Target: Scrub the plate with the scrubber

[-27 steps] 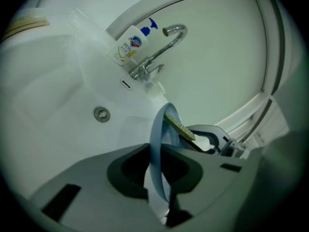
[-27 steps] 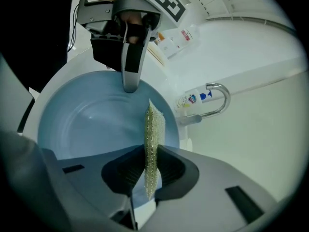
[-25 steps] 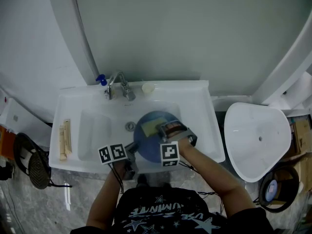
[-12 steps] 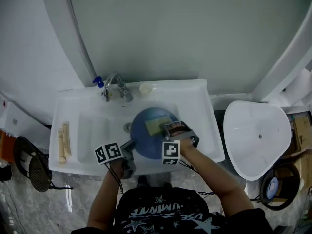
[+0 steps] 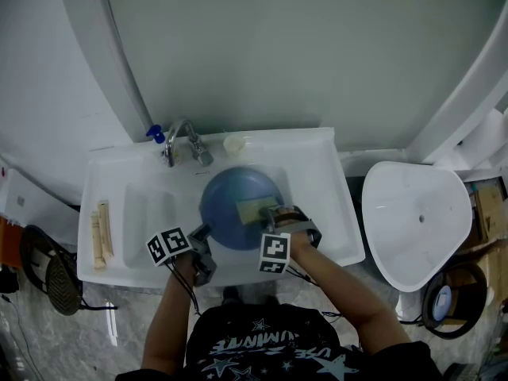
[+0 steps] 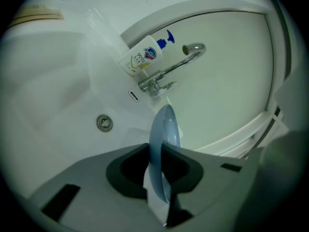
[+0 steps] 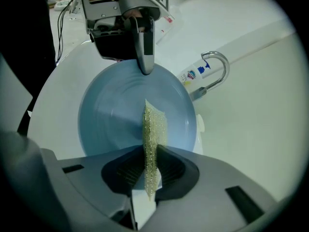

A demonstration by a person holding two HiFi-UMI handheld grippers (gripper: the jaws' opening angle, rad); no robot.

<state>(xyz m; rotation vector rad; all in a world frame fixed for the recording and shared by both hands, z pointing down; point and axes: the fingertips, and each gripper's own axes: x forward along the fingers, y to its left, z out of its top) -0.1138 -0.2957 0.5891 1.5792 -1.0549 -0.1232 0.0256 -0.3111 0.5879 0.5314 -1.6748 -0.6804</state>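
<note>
A round blue plate [image 5: 236, 203] is held over the white sink basin [image 5: 151, 205], tilted up from its near-left rim. My left gripper [image 5: 202, 234] is shut on that rim; in the left gripper view the plate [image 6: 163, 134] shows edge-on between the jaws of this gripper [image 6: 158, 162]. My right gripper [image 5: 274, 214] is shut on a thin yellow-green scrubber [image 5: 254, 210], which lies against the plate's right half. In the right gripper view the scrubber [image 7: 154, 134] stands upright in the right gripper [image 7: 150, 169], touching the plate's face [image 7: 113, 115].
A chrome tap [image 5: 184, 140] with a blue-capped soap bottle [image 6: 145, 56] stands at the sink's back left. The drain [image 6: 104, 123] lies in the basin floor. Wooden sticks [image 5: 100, 232] rest on the sink's left ledge. A white bowl-shaped fixture [image 5: 417, 222] stands to the right.
The plate has moved left and away across the basin, with both grippers following it. The scrubber has stayed on the plate's right half.
</note>
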